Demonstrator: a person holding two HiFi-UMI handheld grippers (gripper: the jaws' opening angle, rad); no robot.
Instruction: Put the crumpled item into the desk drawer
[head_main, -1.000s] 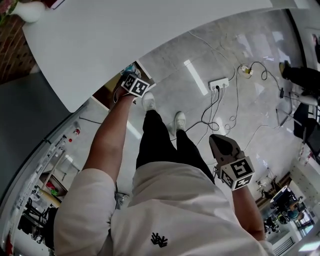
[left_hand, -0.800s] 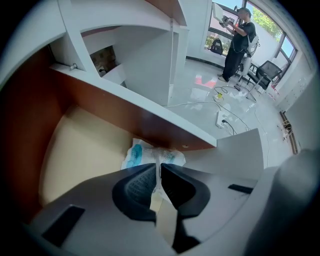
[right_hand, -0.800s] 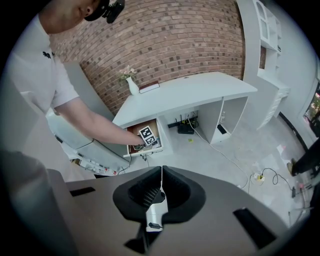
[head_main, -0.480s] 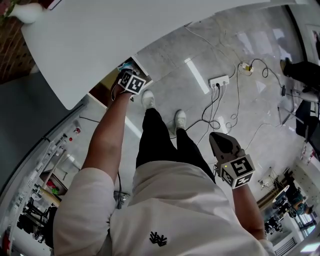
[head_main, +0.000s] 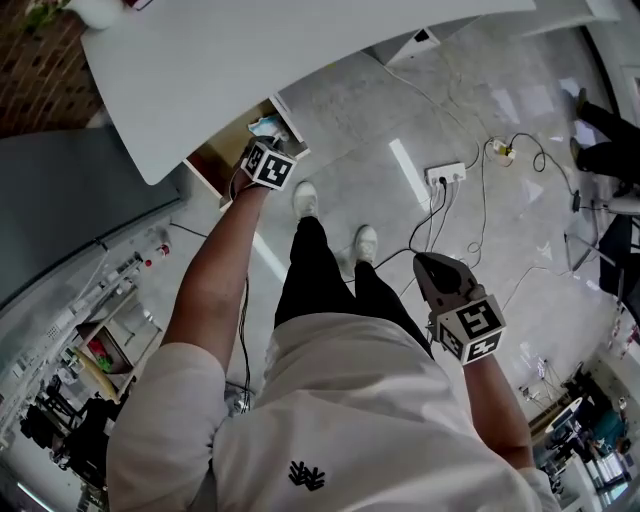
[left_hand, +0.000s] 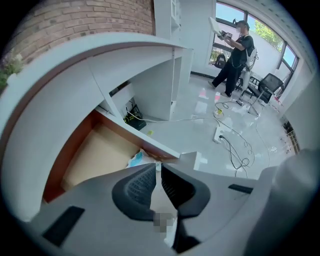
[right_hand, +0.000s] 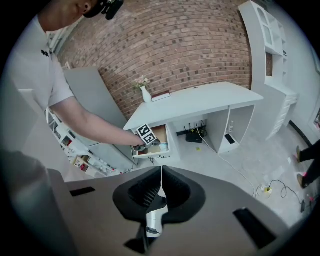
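Crumpled item (left_hand: 136, 159) lying in open desk drawer (left_hand: 97, 155), deposit seemingly done | left gripper (left_hand: 156, 168) hovering there, jaws together, empty | right gripper (right_hand: 161, 173) idling, likewise closed.

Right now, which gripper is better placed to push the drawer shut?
Left. The left gripper sits at the open drawer, beside the crumpled item inside; the right gripper hangs by the person's leg, far from the desk.

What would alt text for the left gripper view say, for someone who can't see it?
The left tongs, closed and empty, point at an open desk drawer where a crumpled blue-and-white item lies by its front. A white desk tops the drawer; cables trail across the pale floor behind.
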